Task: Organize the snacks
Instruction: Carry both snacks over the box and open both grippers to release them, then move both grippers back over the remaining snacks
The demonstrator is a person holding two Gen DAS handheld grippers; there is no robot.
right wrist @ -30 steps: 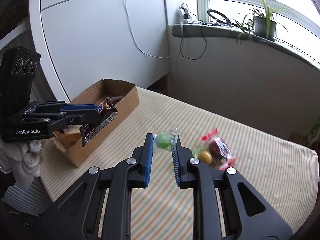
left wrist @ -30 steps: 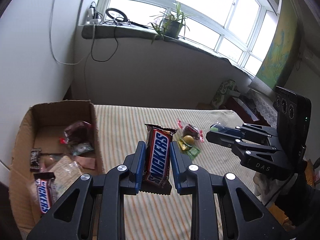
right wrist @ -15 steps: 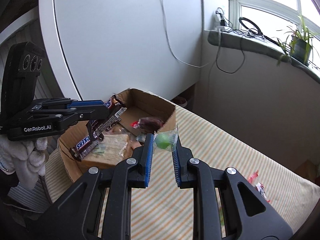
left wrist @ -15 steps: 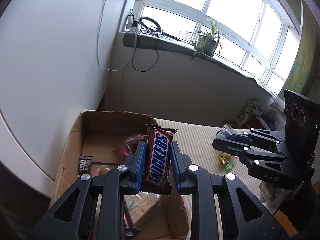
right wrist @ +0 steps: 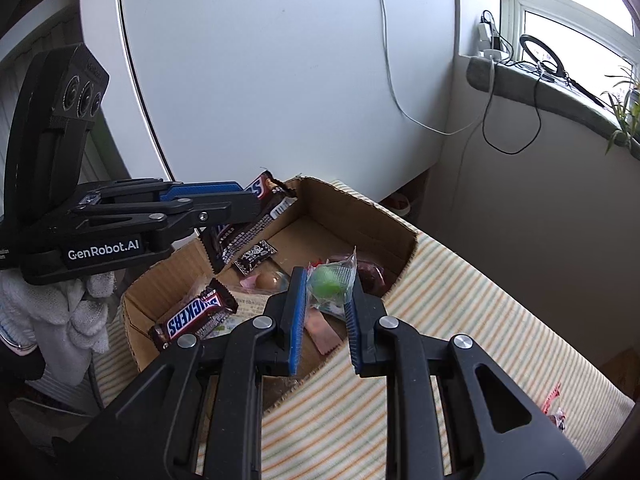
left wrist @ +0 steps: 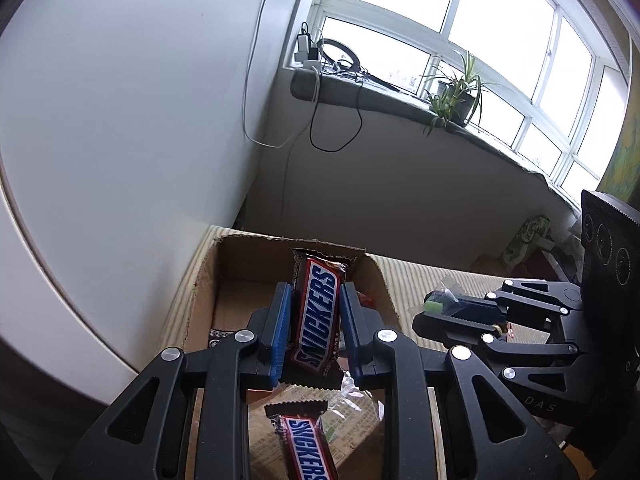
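left claw (left wrist: pixel 313 330) is clamping a snickers bar (left wrist: pixel 318 312) upright, long axis vertical, hanging directly over the open cardboard box (right wrist: pixel 356 216) (a second bar lying inside), while right claw (right wrist: pixel 325 320), gripping a green wrapped candy (right wrist: pixel 330 286), is hovering at the box's near rim.
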